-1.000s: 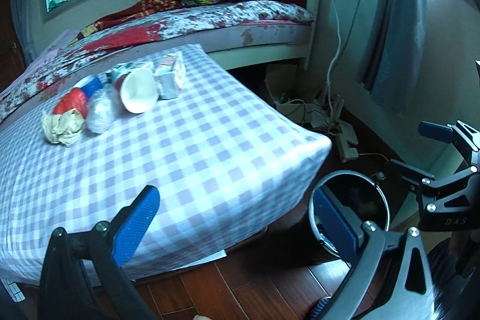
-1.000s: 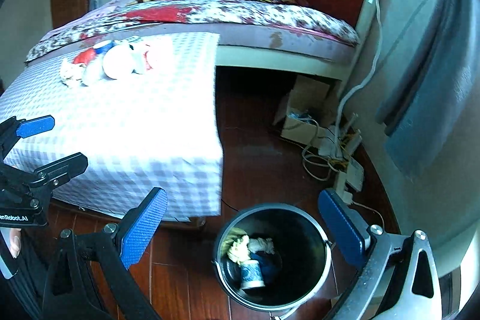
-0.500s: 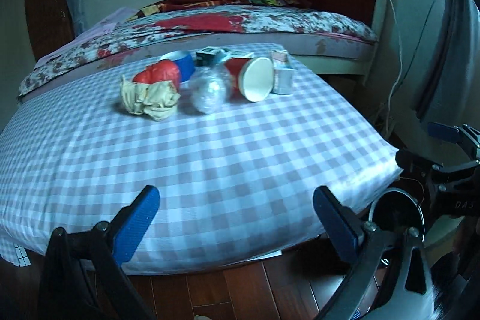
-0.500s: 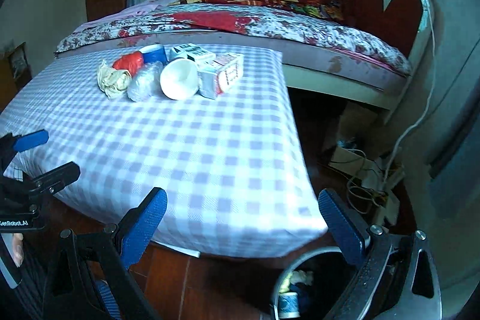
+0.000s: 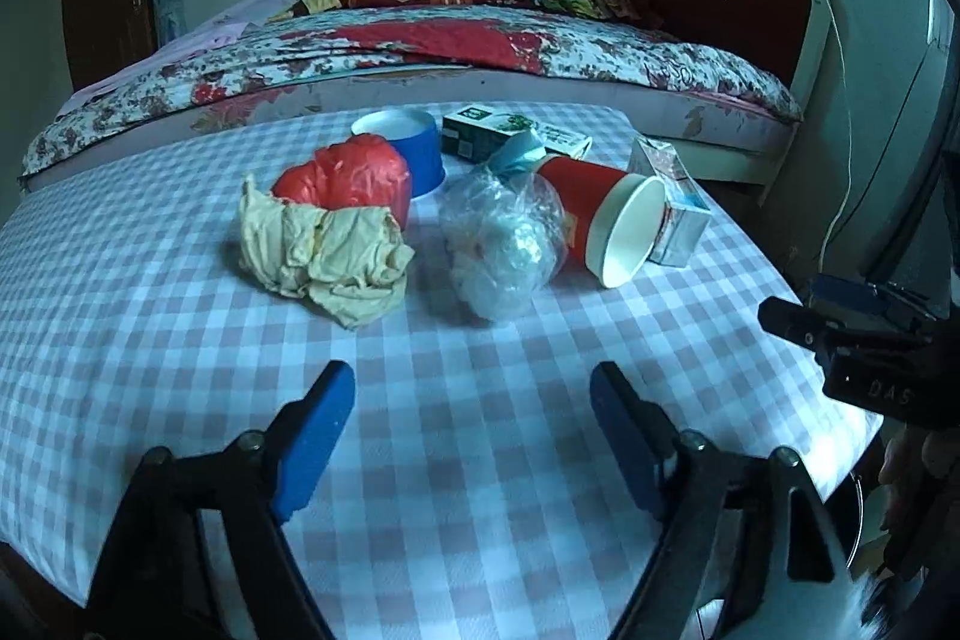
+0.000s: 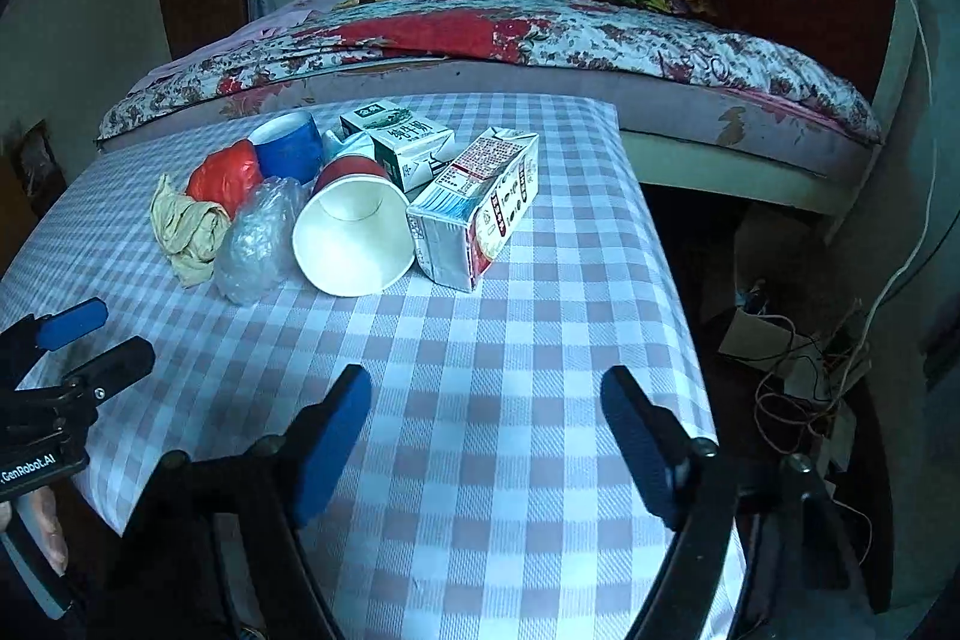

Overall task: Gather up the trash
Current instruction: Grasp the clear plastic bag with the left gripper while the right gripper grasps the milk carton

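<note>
On the desk, centre of both frames: trash lies bunched in one heap on the checked cloth [image 5: 480, 460], handy for picking piece by piece.
Heap's left: crumpled beige paper [image 5: 327, 259] against a red bag [image 5: 348, 181], blue cup [image 5: 402, 142] behind.
Middle: clear plastic wad [image 5: 504, 244], tipped red cup [image 6: 354, 235] with its mouth toward the cameras.
Right: milk carton [image 6: 474, 214] on its side; green carton [image 6: 399, 142] behind.
Left tool [image 5: 474, 436]: empty, jaws closing, still wide, aimed short of the heap.
Right tool [image 6: 486, 436]: empty, jaws closing likewise, nothing between them.
</note>
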